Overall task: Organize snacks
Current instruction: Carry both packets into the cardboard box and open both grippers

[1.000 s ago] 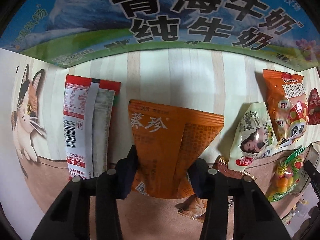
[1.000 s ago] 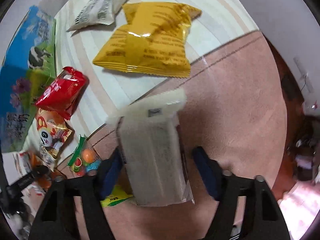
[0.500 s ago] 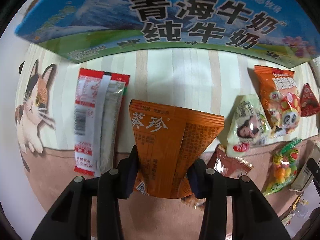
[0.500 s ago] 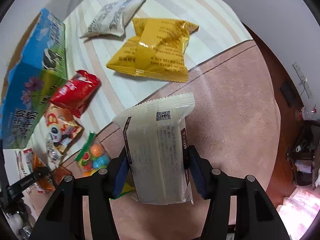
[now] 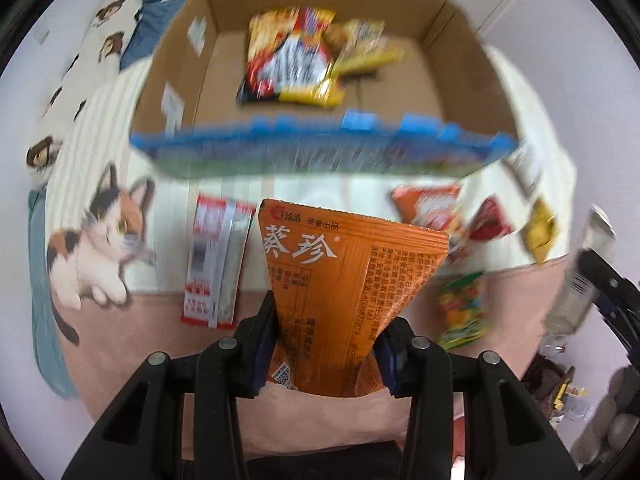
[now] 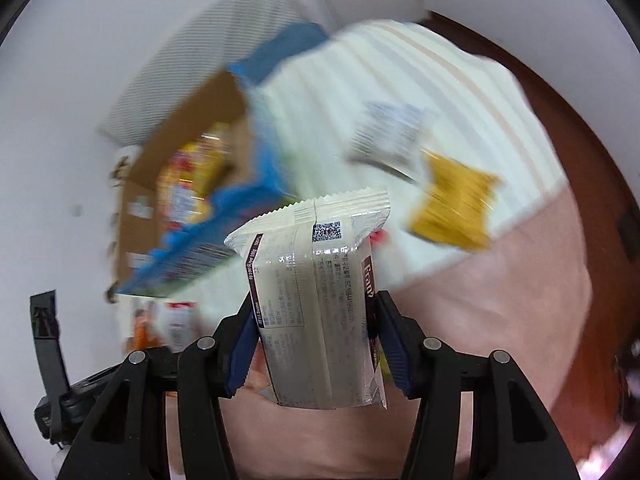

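Between the left tongs (image 5: 326, 348), lower centre of the left view, an orange snack packet (image 5: 344, 280) stands clamped; the open cardboard box (image 5: 460, 80) sits above. Right tongs (image 6: 314, 344) likewise grip a white biscuit packet (image 6: 316, 300), lower centre.

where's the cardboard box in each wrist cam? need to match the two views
Left wrist: cardboard box fills the top centre, open side up, snack bags inside, beyond the orange packet held by the left gripper.
Right wrist: the box sits left of centre, blurred, tilted, up-left of the white packet in the right gripper.
Shared landmark: the box's blue printed front wall.
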Demonstrator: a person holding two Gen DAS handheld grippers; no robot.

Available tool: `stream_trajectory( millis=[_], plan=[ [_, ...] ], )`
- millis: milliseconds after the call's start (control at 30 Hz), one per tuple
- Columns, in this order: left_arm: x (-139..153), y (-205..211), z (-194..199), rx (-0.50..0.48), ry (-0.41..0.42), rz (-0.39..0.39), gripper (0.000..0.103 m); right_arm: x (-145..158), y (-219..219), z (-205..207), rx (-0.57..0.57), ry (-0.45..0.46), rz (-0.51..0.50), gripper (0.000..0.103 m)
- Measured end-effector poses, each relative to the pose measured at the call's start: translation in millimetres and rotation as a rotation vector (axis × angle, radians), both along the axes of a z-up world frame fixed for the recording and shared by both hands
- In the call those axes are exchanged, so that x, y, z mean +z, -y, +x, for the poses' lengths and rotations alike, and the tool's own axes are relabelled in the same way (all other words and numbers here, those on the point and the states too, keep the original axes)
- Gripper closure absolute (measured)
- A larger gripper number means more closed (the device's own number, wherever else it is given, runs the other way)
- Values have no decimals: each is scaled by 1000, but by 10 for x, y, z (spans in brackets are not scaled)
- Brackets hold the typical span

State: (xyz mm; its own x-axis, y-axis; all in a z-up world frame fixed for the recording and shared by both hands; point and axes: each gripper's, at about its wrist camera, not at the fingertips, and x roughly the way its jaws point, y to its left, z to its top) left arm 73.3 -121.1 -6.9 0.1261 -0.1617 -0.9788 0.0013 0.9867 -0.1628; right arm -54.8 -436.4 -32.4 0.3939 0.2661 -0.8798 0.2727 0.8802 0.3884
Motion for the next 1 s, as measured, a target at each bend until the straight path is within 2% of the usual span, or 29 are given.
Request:
stream_trajectory(
  millis=[67,167,267,367,467,667,767,1000],
  plan=[
    [194,-38,186,-6,27,-11,63,175,-120,200,46,34,12,45],
    [342,-106,587,0,71,16,63,350,-333,588,98,79,5,45],
    [421,-246,1009,32,97,43,63,470,-537,1003,143,103,-36,45],
    [383,-420,1457,59,95,58,63,461,-670,1394,172,91,-78,45],
    [243,-596,1919,90,51,67,63,376,-778,1824,194,56,-134,45],
    [-151,-750,2550,118,-28,106,63,62,-958,2504,235,-37,-218,45],
    [-364,-791,2757,126,-73,123,63,-87,-1022,2711,251,-77,-253,45],
    [-638,-863,3008,128,-121,150,61,-398,-1046,3070,266,-148,-300,44]
  ],
)
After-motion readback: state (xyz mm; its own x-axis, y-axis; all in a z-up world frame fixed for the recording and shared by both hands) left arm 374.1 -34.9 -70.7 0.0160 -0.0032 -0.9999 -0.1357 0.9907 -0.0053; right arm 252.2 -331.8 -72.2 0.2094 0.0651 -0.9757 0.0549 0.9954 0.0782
